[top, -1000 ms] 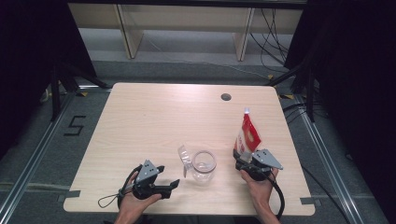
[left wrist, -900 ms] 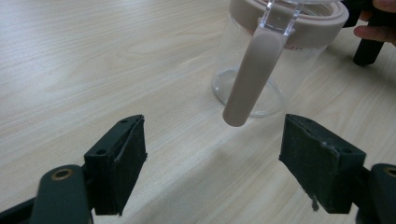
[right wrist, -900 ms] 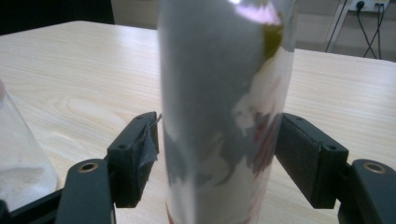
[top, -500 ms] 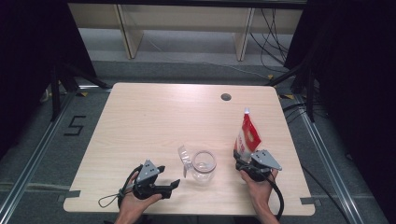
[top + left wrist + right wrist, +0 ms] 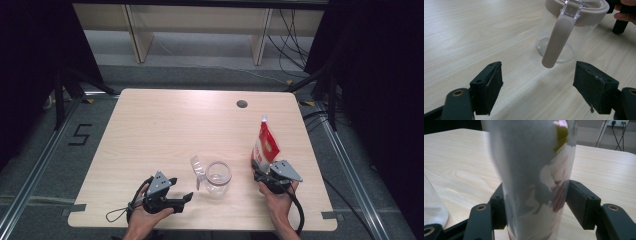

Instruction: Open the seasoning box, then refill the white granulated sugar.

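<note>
Two grippers: both rest near the front edge of the pale wooden table [image 5: 165,125].
Left gripper [image 5: 181,200]: jaws spread wide, holding nothing, aimed at the jar.
Right gripper [image 5: 258,172]: jaws closed against the lower part of the red and white plastic pouch [image 5: 265,145], which stands upright at the table's right side.
Clear glass jar with a beige-rimmed mouth [image 5: 218,177]: between the grippers, open, with its hinged lid [image 5: 198,170] tipped to the left.
Pouch handling: likely light, soft and crinkly; squeeze low and gently so it does not buckle.
Jar handling: probably rigid, smooth, breakable; grip the body, not the loose lid.
</note>
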`<state>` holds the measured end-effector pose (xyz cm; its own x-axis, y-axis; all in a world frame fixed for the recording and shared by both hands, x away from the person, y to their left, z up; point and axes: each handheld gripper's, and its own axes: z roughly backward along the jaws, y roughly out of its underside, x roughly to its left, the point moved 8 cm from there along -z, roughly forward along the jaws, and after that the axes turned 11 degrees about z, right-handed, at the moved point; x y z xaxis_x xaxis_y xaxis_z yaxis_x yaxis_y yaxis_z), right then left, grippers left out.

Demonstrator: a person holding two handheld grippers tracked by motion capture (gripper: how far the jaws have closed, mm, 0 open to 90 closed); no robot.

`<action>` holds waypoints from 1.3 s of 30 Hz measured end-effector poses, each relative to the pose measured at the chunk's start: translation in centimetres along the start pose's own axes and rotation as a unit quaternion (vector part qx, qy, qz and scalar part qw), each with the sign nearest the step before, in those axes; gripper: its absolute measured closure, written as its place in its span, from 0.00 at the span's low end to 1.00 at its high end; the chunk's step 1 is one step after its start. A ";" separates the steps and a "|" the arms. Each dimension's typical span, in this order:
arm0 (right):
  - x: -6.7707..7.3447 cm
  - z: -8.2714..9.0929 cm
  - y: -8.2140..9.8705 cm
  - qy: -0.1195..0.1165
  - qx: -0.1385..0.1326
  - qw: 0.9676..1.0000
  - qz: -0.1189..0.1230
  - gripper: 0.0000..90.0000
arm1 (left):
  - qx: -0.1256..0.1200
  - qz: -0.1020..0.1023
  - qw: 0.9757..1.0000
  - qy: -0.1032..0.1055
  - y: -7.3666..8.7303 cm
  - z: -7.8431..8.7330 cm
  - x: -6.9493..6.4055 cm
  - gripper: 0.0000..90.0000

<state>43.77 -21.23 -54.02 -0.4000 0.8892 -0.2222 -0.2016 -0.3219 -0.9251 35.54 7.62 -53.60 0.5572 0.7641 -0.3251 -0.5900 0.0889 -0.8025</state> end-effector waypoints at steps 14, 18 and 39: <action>-0.3 -0.1 0.0 -0.002 0.001 1.000 0.003 0.46 | -0.003 -0.002 1.000 0.003 0.0 0.1 -0.2 0.25; -0.2 -0.3 -0.2 -0.010 -0.011 1.000 0.001 0.46 | -0.002 -0.004 1.000 0.003 0.0 0.0 -0.2 0.25; -1.0 0.0 -0.3 -0.032 -0.013 0.999 0.017 0.57 | -0.002 -0.004 1.000 0.005 0.1 0.1 -0.2 0.27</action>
<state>44.19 -22.04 -53.55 -0.4634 0.8549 -0.2333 -0.1643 -0.3416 -0.9254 35.33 7.55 -53.58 0.5683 0.7565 -0.3235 -0.5833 0.0931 -0.8069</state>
